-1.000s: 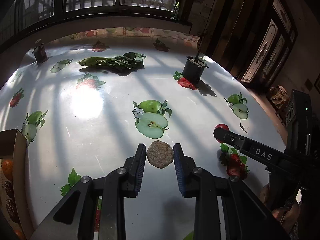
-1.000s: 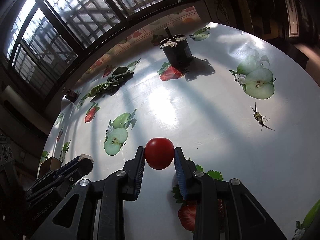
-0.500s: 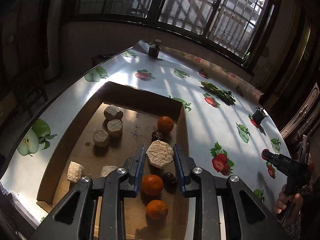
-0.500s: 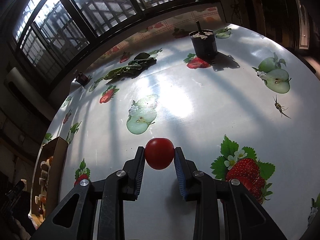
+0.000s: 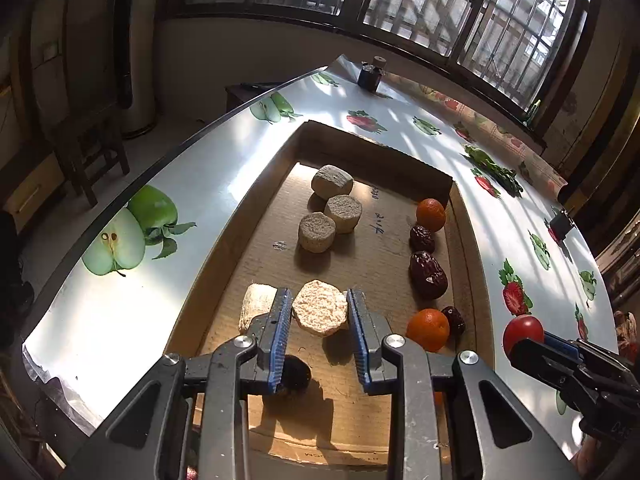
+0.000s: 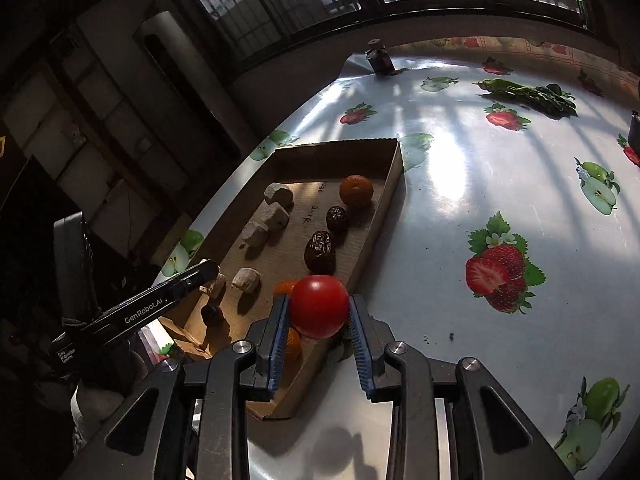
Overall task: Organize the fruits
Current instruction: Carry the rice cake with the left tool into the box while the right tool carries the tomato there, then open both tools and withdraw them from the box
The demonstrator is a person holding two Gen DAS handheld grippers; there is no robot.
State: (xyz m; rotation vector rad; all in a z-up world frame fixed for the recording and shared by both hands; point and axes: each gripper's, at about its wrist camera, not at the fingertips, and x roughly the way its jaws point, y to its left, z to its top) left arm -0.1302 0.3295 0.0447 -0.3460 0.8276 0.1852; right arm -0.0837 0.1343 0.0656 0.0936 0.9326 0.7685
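My left gripper (image 5: pixel 320 312) is shut on a beige round cake (image 5: pixel 318 307) and holds it above the cardboard tray (image 5: pixel 224 256). The tray holds several beige cakes (image 5: pixel 316 232), oranges (image 5: pixel 430 214) and dark dates (image 5: pixel 427 274). My right gripper (image 6: pixel 318 312) is shut on a red tomato (image 6: pixel 319 306) over the tray's right near edge (image 6: pixel 376 236). The tomato also shows in the left wrist view (image 5: pixel 522 332). The left gripper also shows in the right wrist view (image 6: pixel 208 280).
The table has a glossy fruit-print cloth (image 6: pixel 496 276). Green leafy vegetables (image 6: pixel 528 94) lie at the far side. A small dark pot (image 6: pixel 380 58) stands at the far corner. The table edge (image 5: pixel 132 196) runs close to the tray's left.
Both grippers moved from the open table to the tray. The left one came lower over the tray with the cake; the right one brought the tomato to the tray's right edge.
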